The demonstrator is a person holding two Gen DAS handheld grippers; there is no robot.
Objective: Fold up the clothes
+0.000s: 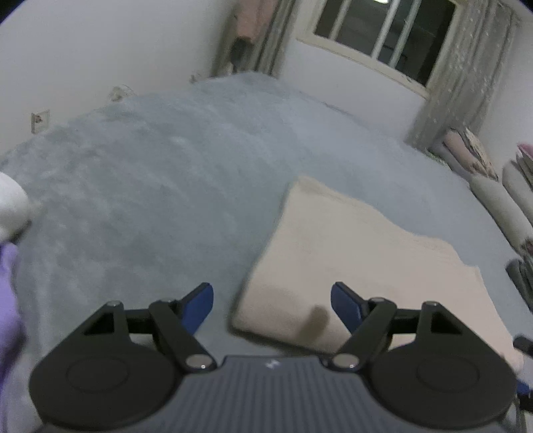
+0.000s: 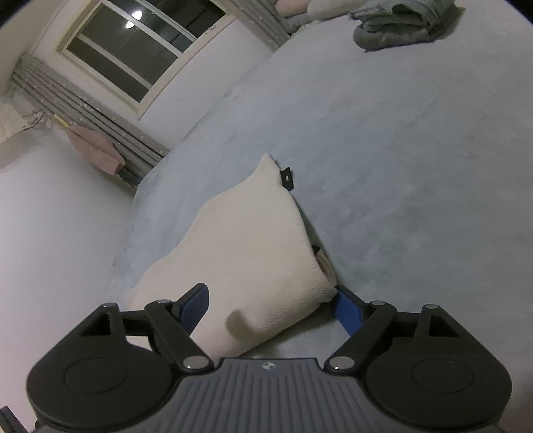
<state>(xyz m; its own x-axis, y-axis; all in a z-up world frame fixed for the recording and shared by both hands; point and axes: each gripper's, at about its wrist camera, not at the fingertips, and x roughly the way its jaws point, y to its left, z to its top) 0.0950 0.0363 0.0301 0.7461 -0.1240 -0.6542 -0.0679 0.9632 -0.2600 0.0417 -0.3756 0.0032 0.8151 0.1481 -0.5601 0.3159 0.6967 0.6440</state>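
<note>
My left gripper (image 1: 271, 308) and right gripper (image 2: 271, 308) are both open, holding nothing. The soft cream folded cloth (image 1: 359, 266) looks tidy; I should pat edges flat gently.

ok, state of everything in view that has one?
left gripper: open, nothing held
right gripper: open, astride the cloth's corner, not pressing it
beige cloth: folded, flat on the blanket
grey clothes: in a pile at the far edge
curtains: drawn open
</note>
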